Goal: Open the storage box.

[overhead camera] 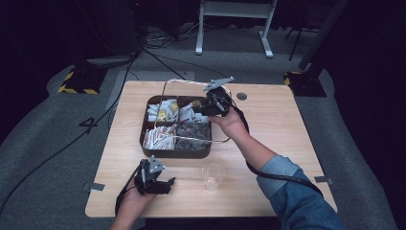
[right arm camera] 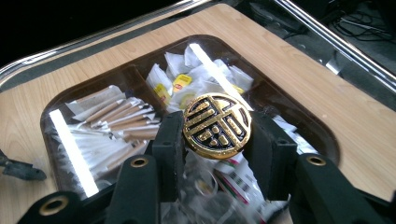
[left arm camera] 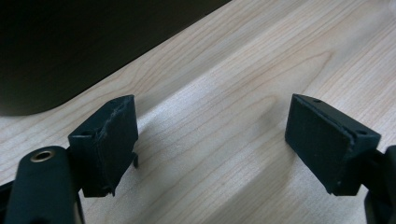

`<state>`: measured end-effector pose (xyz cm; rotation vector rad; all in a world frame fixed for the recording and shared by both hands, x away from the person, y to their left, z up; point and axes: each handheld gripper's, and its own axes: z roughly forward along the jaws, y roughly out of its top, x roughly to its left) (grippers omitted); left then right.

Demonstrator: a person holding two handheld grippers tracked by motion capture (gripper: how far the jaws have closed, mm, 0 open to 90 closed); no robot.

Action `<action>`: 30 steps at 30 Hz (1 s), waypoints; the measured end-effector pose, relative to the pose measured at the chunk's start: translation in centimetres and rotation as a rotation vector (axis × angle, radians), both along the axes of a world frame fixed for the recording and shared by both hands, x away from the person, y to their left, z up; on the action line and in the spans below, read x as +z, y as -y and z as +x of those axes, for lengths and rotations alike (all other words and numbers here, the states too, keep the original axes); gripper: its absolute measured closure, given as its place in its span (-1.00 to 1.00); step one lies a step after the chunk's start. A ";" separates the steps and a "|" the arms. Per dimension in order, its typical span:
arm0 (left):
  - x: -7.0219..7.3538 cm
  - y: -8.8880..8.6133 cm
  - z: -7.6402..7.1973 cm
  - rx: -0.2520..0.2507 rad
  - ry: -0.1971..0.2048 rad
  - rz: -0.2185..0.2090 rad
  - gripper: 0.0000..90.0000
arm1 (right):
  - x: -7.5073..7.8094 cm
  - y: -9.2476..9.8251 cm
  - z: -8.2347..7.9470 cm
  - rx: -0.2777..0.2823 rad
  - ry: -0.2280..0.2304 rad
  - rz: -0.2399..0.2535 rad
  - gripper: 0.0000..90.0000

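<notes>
right gripper [right arm camera: 215, 140] clamped on the gold knob [right arm camera: 217, 125] of a clear lid [overhead camera: 172, 86], over the compartment box [overhead camera: 143, 134]. left gripper [left arm camera: 210, 144] wide apart, nothing between, over bare table [left arm camera: 243, 84].

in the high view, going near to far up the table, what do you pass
left tool and clear cup → divided tray of packets → right tool gripping the clear lid's gold knob → small round hole in the tabletop
</notes>
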<state>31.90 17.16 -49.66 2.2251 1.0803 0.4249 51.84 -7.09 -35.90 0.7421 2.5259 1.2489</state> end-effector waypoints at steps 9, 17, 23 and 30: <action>1.6 1.4 -0.9 -0.020 0.000 -0.001 -0.39 | 1.2 4.8 -0.7 -0.044 0.012 0.017 0.30; 1.7 1.5 -0.5 -0.061 0.016 -0.020 -0.39 | 1.8 8.8 -1.4 -0.092 0.013 0.019 0.30; 2.2 1.4 -0.5 -0.073 0.032 -0.056 -0.39 | 1.8 11.5 -1.8 -0.123 0.017 0.007 0.30; 2.0 1.3 -0.8 -0.070 0.033 -0.047 -0.36 | 1.5 14.7 -1.9 -0.154 0.020 -0.020 0.30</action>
